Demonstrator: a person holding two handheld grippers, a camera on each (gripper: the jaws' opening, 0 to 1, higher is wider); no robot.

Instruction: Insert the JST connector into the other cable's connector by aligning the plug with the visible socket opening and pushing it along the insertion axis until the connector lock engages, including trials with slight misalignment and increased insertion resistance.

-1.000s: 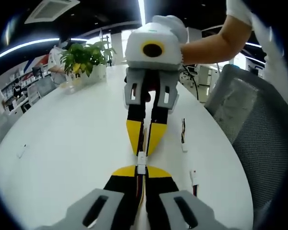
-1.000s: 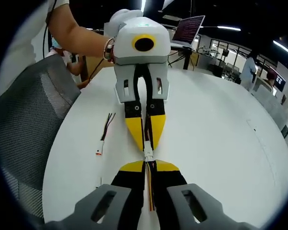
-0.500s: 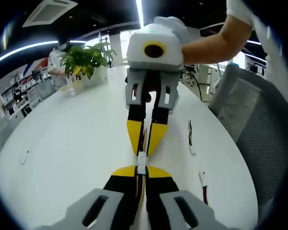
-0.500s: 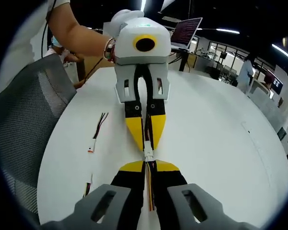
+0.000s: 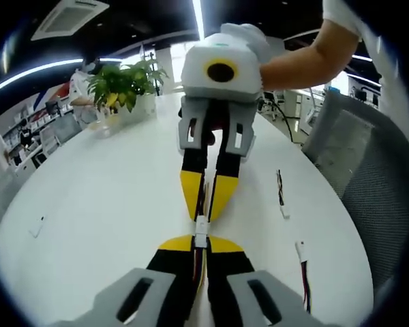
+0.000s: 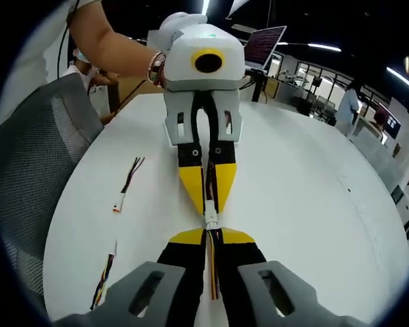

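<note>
White round table [image 5: 109,204] in an open office, potted plant [image 5: 123,82] far left.
Both grippers' fingers clamped on cables, white JST connector [image 5: 201,230] joined between them; spare cables [image 6: 126,184] lie nearby.

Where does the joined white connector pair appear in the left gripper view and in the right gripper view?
Left gripper view: the white connector pair sits low at the centre, between the yellow tips of the two hand-held grippers, left hand-held gripper below and right hand-held gripper above.
Right gripper view: the pair is again low at the centre, between the facing yellow tips.
Shared landmark: the spare cable lying on the white table, beside the grey mesh chair.
</note>
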